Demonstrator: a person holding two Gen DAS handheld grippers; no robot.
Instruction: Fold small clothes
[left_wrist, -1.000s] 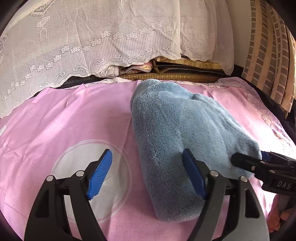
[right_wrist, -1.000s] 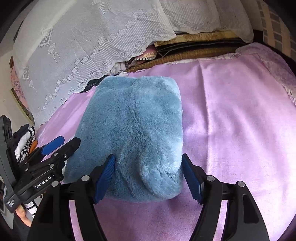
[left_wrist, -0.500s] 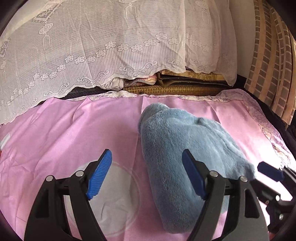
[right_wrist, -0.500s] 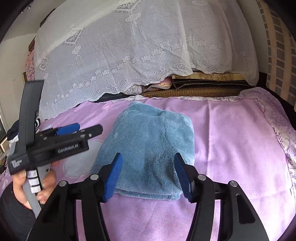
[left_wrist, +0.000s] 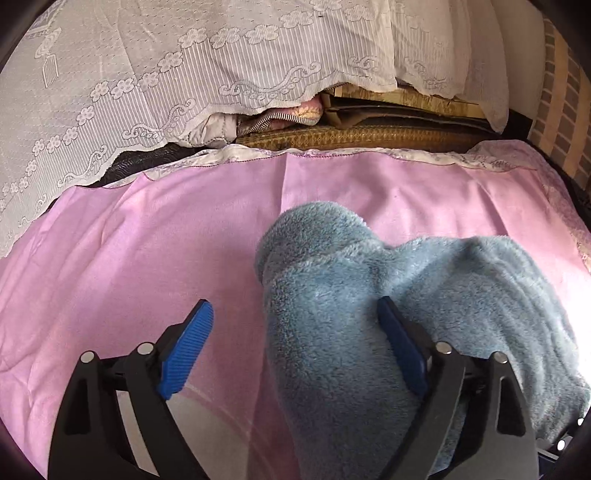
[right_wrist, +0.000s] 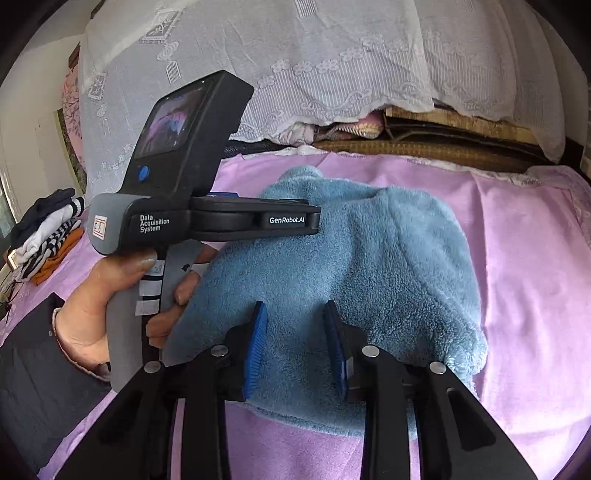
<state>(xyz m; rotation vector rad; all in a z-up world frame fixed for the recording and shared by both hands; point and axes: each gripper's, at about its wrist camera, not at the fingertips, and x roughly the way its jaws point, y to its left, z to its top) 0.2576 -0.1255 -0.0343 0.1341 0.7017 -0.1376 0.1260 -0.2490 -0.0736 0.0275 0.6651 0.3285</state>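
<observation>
A folded fluffy blue garment (left_wrist: 388, 302) lies on the pink sheet (left_wrist: 147, 258); it also shows in the right wrist view (right_wrist: 369, 266). My left gripper (left_wrist: 295, 332) is open, with its jaws wide apart over the garment's left edge and its right finger pressed into the fleece. My right gripper (right_wrist: 297, 339) is over the garment's near edge with its jaws partly closed and a gap between the pads; nothing is pinched. The left gripper's body (right_wrist: 207, 218) and the hand holding it show at the left of the right wrist view.
A white lace cover (left_wrist: 184, 74) drapes over stacked bedding and mats (left_wrist: 369, 125) at the back. A pile of striped and orange clothes (right_wrist: 48, 236) lies at the far left. A dark cloth (right_wrist: 33, 369) lies near the bed's left front.
The left gripper has moved forward and right onto the garment's left edge. The right gripper has moved closer and its jaws have narrowed.
</observation>
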